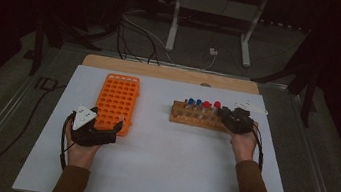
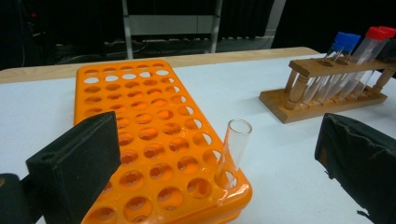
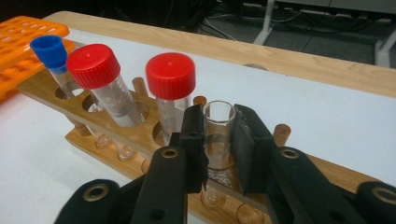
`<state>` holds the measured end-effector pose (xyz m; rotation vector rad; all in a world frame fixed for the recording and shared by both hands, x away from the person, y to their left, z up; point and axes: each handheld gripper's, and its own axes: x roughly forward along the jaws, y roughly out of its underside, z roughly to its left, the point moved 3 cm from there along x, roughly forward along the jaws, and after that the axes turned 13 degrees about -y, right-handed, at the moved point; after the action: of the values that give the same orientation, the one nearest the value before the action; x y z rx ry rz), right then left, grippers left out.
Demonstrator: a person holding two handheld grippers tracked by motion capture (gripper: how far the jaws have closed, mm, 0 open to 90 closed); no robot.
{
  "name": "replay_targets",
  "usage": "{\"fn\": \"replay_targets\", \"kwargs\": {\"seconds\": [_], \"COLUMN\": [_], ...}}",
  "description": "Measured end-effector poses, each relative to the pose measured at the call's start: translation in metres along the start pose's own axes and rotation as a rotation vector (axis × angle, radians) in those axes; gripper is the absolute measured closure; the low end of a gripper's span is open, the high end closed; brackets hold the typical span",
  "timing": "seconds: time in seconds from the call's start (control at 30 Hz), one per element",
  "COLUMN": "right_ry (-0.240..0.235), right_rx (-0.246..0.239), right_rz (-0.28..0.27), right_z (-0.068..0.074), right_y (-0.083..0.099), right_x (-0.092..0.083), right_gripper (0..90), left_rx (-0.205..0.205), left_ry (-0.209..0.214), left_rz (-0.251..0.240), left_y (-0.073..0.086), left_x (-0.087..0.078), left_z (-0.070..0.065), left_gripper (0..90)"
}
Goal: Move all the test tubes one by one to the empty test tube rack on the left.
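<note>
Black jaws of the right gripper point(image 3: 219, 140) clamped on an open glass tube point(image 3: 219, 135), one pad on each side just under its rim. Tube upright in a hole of the wooden rack point(image 3: 140, 133), near the rack's right end; at 10 o'clock from it, two red-capped tubes point(image 3: 170, 77) and a blue-capped one point(image 3: 49, 49) in further holes, leaning slightly. Beyond, at 11 o'clock, a corner of the orange rack point(image 3: 28, 30).

In the high view, right gripper point(image 1: 237, 119) at 3 o'clock of the white sheet point(image 1: 165, 156), at the wooden rack's point(image 1: 196, 117) right end; left gripper point(image 1: 98, 129) at 9 o'clock, just off the near edge of the orange rack point(image 1: 117, 101).

Left gripper point(image 2: 219, 158) spread wide, gripping nothing. Between its jaws, a second open tube point(image 2: 233, 151) tilted in a near-corner hole of the orange rack point(image 2: 140, 130). Farther off at 2 o'clock, the wooden rack point(image 2: 322, 93) with capped tubes. Past the sheet, a wooden table edge point(image 1: 172, 72), then cables point(image 1: 138, 38) and a white stand point(image 1: 215, 11) on dark floor.
</note>
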<state>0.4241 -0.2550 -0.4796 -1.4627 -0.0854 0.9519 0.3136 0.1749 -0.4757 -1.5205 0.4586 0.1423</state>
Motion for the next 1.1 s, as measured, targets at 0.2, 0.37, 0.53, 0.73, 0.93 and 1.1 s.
{"fn": "replay_targets", "kwargs": {"seconds": [0.2, 0.37, 0.53, 0.73, 0.93, 1.1], "right_ry": [0.005, 0.005, 0.004, 0.007, 0.004, -0.012], "right_rx": [-0.002, -0.001, -0.018, -0.045, -0.09, -0.125], "right_rz": [0.001, -0.029, -0.064, -0.106, -0.127, -0.139], "right_z": [0.0, 0.001, 0.003, 0.006, 0.014, 0.023], "right_y": [0.0, -0.004, -0.013, -0.027, -0.039, -0.043], "right_x": [-0.001, -0.006, -0.018, -0.037, -0.054, -0.067], "right_gripper": [76.5, 76.6, 76.5, 76.6, 76.6, 76.6], "left_rx": [-0.019, -0.025, -0.036, -0.029, -0.002, 0.032], "left_ry": [-0.006, -0.002, -0.004, 0.004, 0.036, 0.069], "left_rz": [-0.011, -0.011, -0.019, -0.018, -0.015, -0.024], "left_y": [-0.001, -0.002, -0.003, -0.004, -0.007, -0.013], "left_x": [-0.002, -0.002, -0.004, -0.004, -0.001, 0.0], "left_z": [0.005, 0.007, 0.011, 0.009, -0.006, -0.019], "left_gripper": [0.8, 0.8, 1.1, 1.2, 1.3, 2.9]}}
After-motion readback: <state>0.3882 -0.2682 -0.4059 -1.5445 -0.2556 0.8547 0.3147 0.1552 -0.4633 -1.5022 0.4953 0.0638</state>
